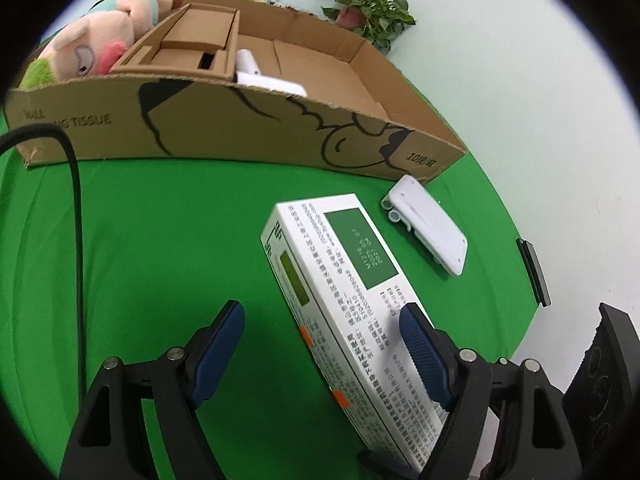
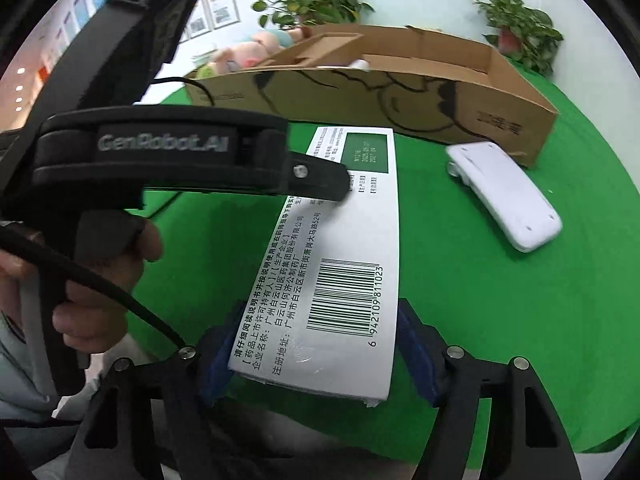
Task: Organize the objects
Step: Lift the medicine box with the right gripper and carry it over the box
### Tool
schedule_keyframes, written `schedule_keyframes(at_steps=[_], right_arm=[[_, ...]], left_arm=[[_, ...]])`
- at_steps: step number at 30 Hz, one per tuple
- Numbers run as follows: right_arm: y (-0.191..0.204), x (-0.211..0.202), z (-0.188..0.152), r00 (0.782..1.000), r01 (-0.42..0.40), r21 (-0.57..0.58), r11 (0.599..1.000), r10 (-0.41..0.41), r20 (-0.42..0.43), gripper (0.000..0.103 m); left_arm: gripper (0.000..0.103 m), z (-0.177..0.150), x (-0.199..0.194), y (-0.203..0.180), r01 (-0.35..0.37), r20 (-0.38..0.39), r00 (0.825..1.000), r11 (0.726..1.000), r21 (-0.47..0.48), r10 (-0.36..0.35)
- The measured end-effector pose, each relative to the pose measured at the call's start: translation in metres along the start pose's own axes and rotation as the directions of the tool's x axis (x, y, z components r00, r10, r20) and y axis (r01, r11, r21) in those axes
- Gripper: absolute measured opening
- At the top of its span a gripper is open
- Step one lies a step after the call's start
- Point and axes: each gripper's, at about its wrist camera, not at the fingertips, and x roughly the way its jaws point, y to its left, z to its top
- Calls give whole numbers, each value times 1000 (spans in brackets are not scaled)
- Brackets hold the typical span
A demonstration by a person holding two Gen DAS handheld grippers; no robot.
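Two things are left on the green cloth (image 1: 132, 248), outside the cardboard box (image 1: 248, 128): a white medicine carton (image 2: 344, 272) nearest, and beyond it, just beside the cardboard box's front wall, a flat white plastic case (image 2: 504, 196). By the look of it, the tidying is partly done.

Nearest, the right gripper (image 2: 316, 344) points steeply down and straddles the carton's near end. Its blue pads (image 2: 218, 360) stand at both long edges, seemingly touching, though a firm pinch cannot be confirmed.

A little farther along, the left gripper (image 1: 320, 344) also tilts downward, jaws spread. One pad (image 1: 420, 348) rests over the carton's top face; the other (image 1: 218, 348) hangs above bare cloth, so nothing is pinched. A hand (image 2: 104, 280) curls around its black handle.

Farther off, inside the cardboard box lie smaller brown boxes (image 1: 188, 44) and a white object (image 1: 260, 76). A plush toy (image 1: 92, 48) sits at the far left end. Potted plants (image 1: 368, 8) stand at the back.
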Motion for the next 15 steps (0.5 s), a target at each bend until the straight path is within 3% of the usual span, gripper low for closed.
schedule_keyframes(at_steps=[9,12,15], right_arm=[[-2,1,2,999,-29,56,998,30,-20,67],[3,2,3,998,-55,74,996,57,-28,66],[10,2,1,999,-40,74,996,43,-32,66]], left_arm=[[78,-6,3,-5,34,-45,998,999,-16,-34],[68,-6,2,-3,37,-60,997,999,-30,-39],[64,-6,0,2,58,-70,996,996,-62,-62]])
